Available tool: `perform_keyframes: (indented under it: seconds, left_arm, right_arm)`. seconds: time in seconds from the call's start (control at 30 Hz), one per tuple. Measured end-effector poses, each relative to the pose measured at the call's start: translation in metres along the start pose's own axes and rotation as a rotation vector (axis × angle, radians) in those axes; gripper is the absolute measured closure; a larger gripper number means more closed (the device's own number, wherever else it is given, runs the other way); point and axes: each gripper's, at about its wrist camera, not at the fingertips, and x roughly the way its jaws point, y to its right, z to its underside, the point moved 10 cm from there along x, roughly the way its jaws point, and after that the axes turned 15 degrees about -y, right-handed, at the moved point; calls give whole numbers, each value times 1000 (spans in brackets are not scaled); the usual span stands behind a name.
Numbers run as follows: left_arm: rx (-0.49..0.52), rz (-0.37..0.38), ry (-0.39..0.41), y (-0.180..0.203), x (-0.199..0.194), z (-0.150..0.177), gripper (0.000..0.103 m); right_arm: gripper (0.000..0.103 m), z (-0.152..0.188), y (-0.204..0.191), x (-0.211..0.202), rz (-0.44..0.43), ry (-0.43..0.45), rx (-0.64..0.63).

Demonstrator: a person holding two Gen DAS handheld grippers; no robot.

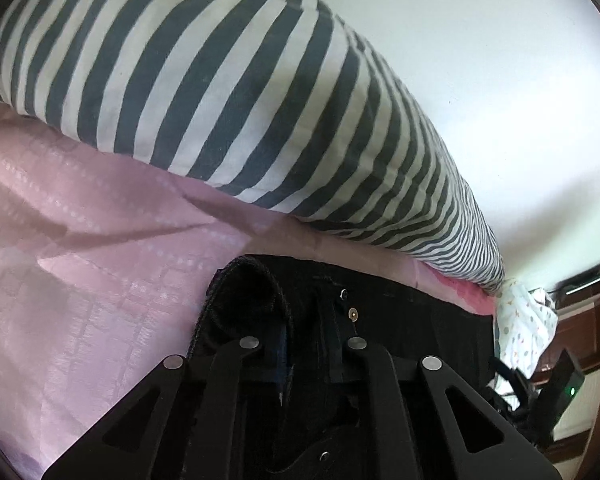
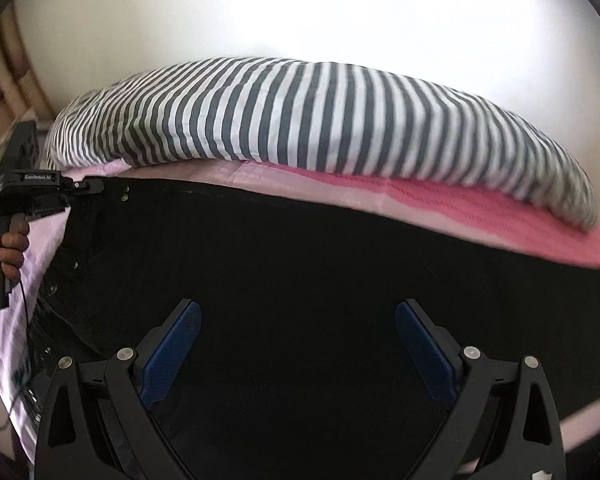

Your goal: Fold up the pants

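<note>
Left hand-held gripper (image 1: pixel 300 364) is pinching the waistband of the black pants (image 2: pixel 300 272) lying on the pink bed (image 1: pixel 80 280) below the striped pillow (image 2: pixel 320 120), right hand-held gripper (image 2: pixel 298 356) is hovering wide-spread over them, folding looking barely begun.

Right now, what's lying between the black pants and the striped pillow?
A strip of pink bedsheet separates the black pants from the striped pillow; nothing else lies there. The right wrist view shows it best.

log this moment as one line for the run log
task: fold pants | left gripper: shut on waistband of black pants | right gripper: open above pants | pants: flat on pink sheet | striped pillow behind
</note>
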Motion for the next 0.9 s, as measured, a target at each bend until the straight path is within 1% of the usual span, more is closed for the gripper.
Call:
perform_keyframes:
  seconds: [0.1, 0.2, 0.27, 0.33, 0.4, 0.47, 0.5, 0.53, 0.6, 0.67, 0.7, 0.77, 0.87, 0.9]
  left_arm:
    - [48, -25, 52, 12, -8, 1, 95]
    - [82, 3, 96, 28, -22, 8, 96]
    - [98, 23, 125, 36, -32, 12, 96]
    - [121, 25, 151, 45, -43, 18, 96]
    - [152, 22, 176, 52, -55, 25, 96]
    - [179, 22, 193, 63, -59, 32, 96]
    - [194, 27, 202, 68, -63, 36, 96]
    - [208, 32, 212, 73, -67, 41, 96]
    - [220, 39, 225, 76, -75, 48, 96]
    - [221, 62, 233, 79, -81, 54, 96]
    - [221, 62, 236, 75, -85, 55, 96]
    - [226, 62, 240, 77, -90, 59, 96]
    - [230, 54, 238, 81, -91, 59, 96]
    - [229, 52, 238, 82, -90, 60, 96]
  right_arm:
    - [6, -15, 4, 9, -45, -38, -69]
    - [6, -30, 8, 11, -103, -70, -164]
    - [6, -41, 11, 12, -109, -93, -230]
    - [6, -53, 13, 11, -115, -110, -282]
    - [6, -63, 11, 11, -147, -126, -325]
    - [6, -73, 5, 14, -173, -159, -382]
    - [7, -77, 3, 18, -169, -184, -425]
    - [9, -80, 0, 22, -169, -211, -461]
    - [20, -81, -4, 29, -183, -261, -516]
    - [27, -83, -6, 37, -191, -308, -572]
    - [28, -84, -5, 42, -184, -328, -593]
    - [31, -85, -3, 50, -181, -362, -621]
    - [34, -85, 2, 62, -206, -425, -640]
    - [36, -85, 3, 66, -200, -437, -644]
